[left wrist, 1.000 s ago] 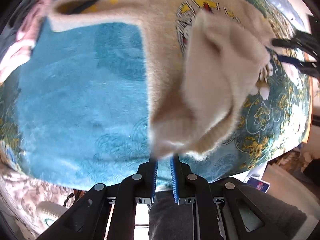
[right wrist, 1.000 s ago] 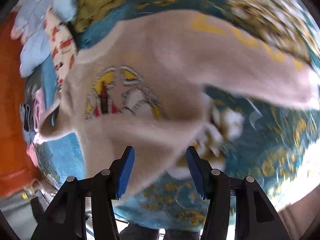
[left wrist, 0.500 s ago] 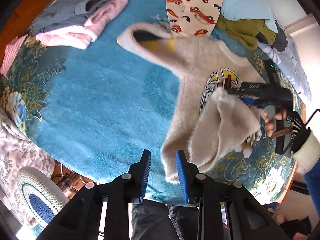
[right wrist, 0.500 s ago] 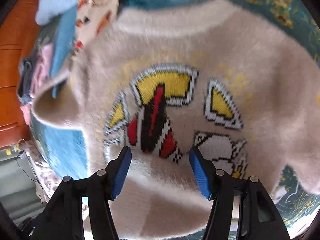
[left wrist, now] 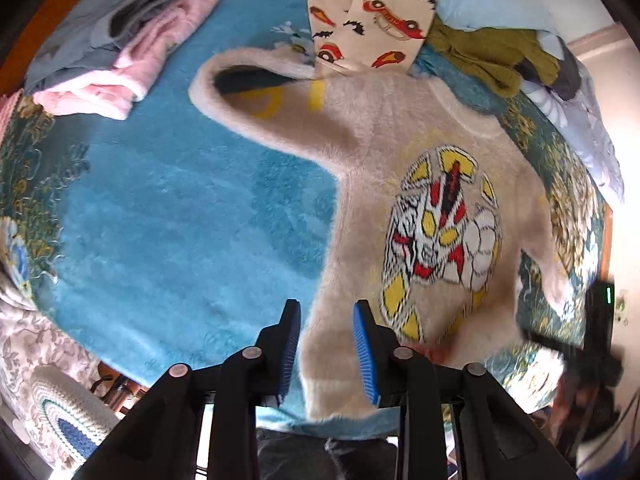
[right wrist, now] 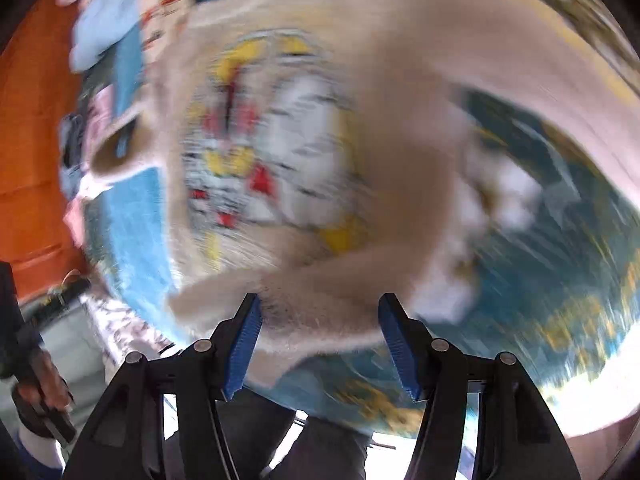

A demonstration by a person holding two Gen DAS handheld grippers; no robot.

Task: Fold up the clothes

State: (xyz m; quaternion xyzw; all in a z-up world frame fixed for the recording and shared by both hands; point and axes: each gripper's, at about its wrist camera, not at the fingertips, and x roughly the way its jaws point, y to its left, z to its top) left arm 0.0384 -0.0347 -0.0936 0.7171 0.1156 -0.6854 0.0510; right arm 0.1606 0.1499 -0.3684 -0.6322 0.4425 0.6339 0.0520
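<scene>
Showing sharply (left view only) the sweater (left wrist: 400, 184) beside folded pink clothes (left wrist: 132, 72)

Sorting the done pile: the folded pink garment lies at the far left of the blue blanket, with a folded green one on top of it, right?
Not green: the left wrist view shows a folded grey garment on the pink garment, far left on the blue blanket.

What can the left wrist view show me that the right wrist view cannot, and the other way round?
Only the left wrist view shows the olive green garment, the crocheted round cushion and sharp detail.

Only the right wrist view, heavily blurred, shows the orange wooden surface.

Both show the beige fuzzy sweater flat on the blue blanket, the car-print cloth, and a tool over the sweater's hem: left tool opening, right tool open.
</scene>
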